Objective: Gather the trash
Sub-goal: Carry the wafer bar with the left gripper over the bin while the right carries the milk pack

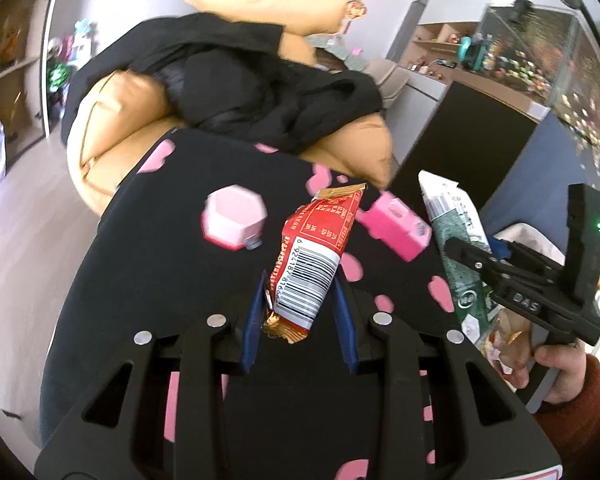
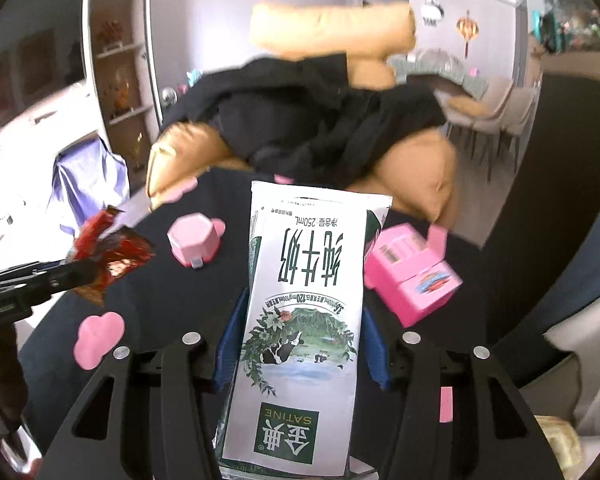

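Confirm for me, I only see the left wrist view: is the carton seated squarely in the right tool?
Observer: Yes. The milk carton lies lengthwise between the blue pads of the right tool, printed face toward the camera.
Operator: Is that face dented?
Observer: It looks flat, and the cow picture is unwrinkled.
Operator: And my wrapper, from the side?
Observer: The red wrapper juts out crumpled beyond the left tool, apart from the pink hexagonal box.

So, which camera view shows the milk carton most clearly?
The right wrist view. There the milk carton fills the centre, its printed face readable, between the right gripper's blue pads. In the left wrist view the same carton appears only edge-on at the right, small and partly covered by that gripper.
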A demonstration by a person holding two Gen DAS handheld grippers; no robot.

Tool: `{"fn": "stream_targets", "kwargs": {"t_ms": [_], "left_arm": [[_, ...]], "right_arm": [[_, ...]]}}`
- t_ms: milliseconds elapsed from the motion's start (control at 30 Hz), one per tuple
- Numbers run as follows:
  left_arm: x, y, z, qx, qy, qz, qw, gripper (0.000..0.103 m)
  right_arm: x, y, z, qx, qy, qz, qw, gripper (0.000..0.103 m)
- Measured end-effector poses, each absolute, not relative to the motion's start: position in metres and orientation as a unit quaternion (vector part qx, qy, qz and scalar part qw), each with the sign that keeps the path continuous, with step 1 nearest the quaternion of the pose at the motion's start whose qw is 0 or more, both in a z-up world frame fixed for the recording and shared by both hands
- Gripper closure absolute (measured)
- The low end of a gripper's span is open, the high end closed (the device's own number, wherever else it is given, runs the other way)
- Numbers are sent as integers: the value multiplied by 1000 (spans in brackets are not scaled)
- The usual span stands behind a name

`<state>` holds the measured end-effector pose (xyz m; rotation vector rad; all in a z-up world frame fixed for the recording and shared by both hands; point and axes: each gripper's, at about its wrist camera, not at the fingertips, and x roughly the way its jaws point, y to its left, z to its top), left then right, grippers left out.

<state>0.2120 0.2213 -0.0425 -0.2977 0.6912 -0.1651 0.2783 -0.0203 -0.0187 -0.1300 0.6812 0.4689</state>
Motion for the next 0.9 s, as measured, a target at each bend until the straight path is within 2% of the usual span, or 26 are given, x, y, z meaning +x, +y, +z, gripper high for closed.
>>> {"fn": "stream_targets", "kwargs": {"t_ms": [400,900], "left_arm": [[216,105,-5,-97,320,-175,926,73],[216,-79,-45,-56,373,-346,859,73]], "right_arm": [[219,-143,28,-35,267,168,948,53],[163,-302,31,-10,248,25,968,53]]}}
